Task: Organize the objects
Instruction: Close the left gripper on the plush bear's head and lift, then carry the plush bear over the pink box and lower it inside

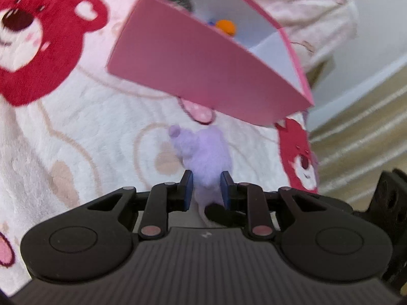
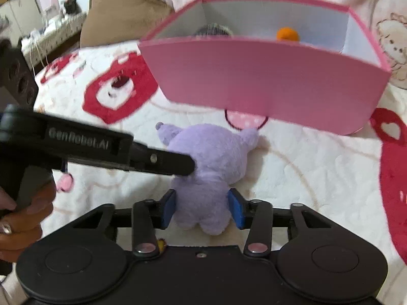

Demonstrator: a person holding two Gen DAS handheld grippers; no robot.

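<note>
Plush toy, lilac, lies on the white fleece blanket with red bear prints, just in front of the pink box. Left gripper is clamped tight on the plush; in the right wrist view it comes in from the left and its tip presses into the toy's side. Right gripper has its blue pads pressed against the toy's lower body on both sides, so it grips too. No earlier look to compare.

Pink box is open-topped, white inside; it holds an orange ball and a dark fuzzy item, hard to identify. A pink hair tie peeks out under the box's near wall.

Writing on the left gripper's body reads "GenRobot.AI". A hand holds its handle.

Blanket's right edge drops to striped flooring; open blanket lies left of the toy.
</note>
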